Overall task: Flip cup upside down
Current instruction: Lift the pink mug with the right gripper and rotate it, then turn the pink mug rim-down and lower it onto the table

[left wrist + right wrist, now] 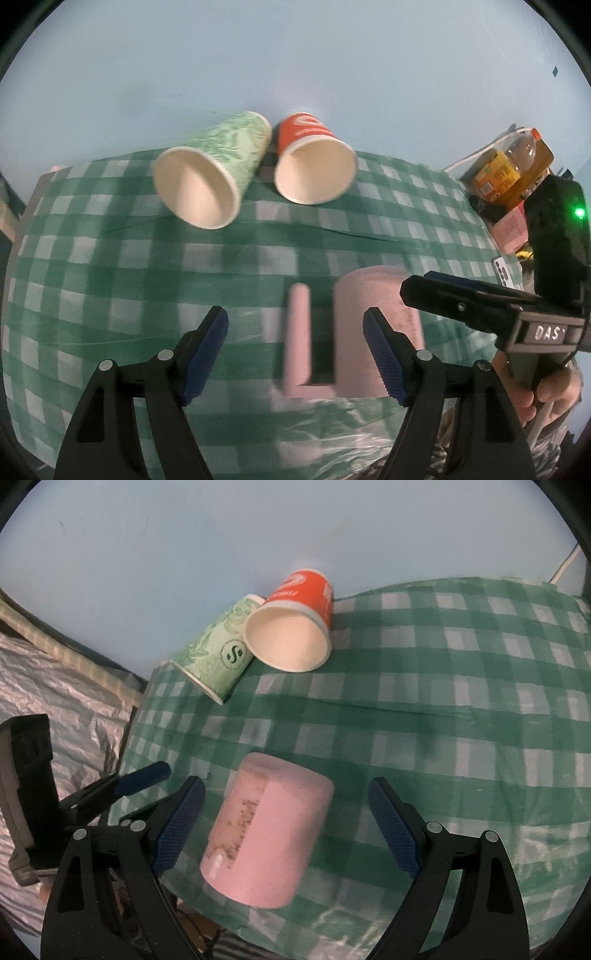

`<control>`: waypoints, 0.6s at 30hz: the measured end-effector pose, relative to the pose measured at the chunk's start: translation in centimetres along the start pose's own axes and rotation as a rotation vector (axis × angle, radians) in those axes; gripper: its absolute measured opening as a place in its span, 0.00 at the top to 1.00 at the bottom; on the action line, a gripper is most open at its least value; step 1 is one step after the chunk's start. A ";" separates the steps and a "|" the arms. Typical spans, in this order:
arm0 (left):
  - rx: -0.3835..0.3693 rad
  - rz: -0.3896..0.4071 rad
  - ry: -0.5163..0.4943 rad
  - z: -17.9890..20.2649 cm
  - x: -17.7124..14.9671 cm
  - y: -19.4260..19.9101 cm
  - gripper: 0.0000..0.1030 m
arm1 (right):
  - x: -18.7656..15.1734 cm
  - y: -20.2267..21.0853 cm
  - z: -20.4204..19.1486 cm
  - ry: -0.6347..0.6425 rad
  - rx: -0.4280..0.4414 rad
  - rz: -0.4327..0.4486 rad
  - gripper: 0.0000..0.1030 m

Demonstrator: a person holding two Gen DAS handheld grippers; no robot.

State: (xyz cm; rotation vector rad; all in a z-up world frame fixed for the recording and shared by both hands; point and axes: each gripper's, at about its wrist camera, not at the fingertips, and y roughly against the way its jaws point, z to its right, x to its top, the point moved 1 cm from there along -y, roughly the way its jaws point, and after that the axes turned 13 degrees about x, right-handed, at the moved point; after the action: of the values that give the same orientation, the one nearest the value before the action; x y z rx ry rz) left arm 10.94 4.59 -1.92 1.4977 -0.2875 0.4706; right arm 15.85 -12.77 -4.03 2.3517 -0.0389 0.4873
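A pink mug point(267, 834) stands upside down near the front edge of a green checked tablecloth point(443, 709); its flat base faces up. In the left wrist view the mug point(373, 328) is blurred, with its handle point(295, 343) to its left. My right gripper point(286, 829) is open, its jaws either side of the mug without touching it. My left gripper point(295, 354) is open around the handle side of the mug. The right gripper's finger point(461, 302) shows at the right of the left wrist view.
A green patterned paper cup point(210, 173) and an orange paper cup point(314, 162) lie on their sides at the table's far edge by a pale blue wall. A bottle point(513, 166) and clutter stand at the right. A crinkled striped sheet point(55, 701) lies left of the table.
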 end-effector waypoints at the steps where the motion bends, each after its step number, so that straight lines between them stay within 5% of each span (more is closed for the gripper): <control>1: 0.005 0.000 -0.004 -0.3 -0.1 -0.1 0.25 | 0.0 -0.4 0.1 -0.014 0.001 -0.006 0.13; 18: -0.020 -0.006 0.003 -1.9 -1.1 -2.2 0.25 | -0.1 -4.5 0.2 -0.064 -0.070 -0.113 0.13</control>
State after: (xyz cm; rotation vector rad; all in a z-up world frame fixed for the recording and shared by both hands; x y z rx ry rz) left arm 10.84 6.28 -4.53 1.4777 -0.2844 0.4641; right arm 16.58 -9.56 -7.17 2.2857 0.0456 0.3497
